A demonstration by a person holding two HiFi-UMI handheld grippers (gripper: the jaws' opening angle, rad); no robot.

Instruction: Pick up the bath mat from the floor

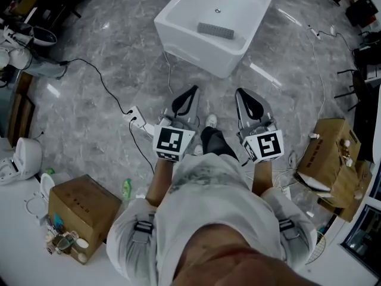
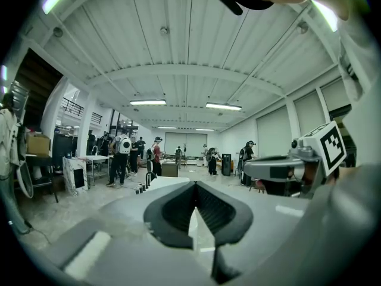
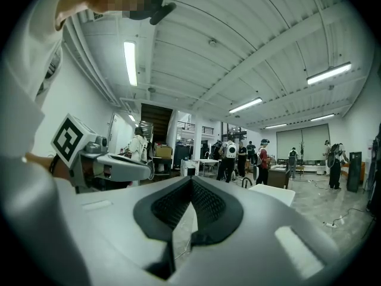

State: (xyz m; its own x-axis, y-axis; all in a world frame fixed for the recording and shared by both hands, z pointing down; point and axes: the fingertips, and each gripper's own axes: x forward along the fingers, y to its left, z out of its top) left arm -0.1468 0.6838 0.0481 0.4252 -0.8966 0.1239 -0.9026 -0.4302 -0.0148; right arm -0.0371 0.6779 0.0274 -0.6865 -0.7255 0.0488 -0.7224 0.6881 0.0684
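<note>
1. Grey marbled floor (image 1: 119,58) carries a white bathtub (image 1: 196,51) near its far edge.
2. Inside the bathtub, by its right wall, lies a dark grey ribbed strip (image 1: 215,30). It may be the bath mat; I cannot tell for sure.
3. Above the floor, the left tongs (image 1: 191,92) have their jaws pressed together at the tips, with nothing between them.
4. Beside them, the right tongs (image 1: 240,92) are likewise closed and empty.
5. Both tongs point toward the bathtub, well apart from the strip.
6. At the floor's near left sits a cardboard box (image 1: 83,210).
</note>
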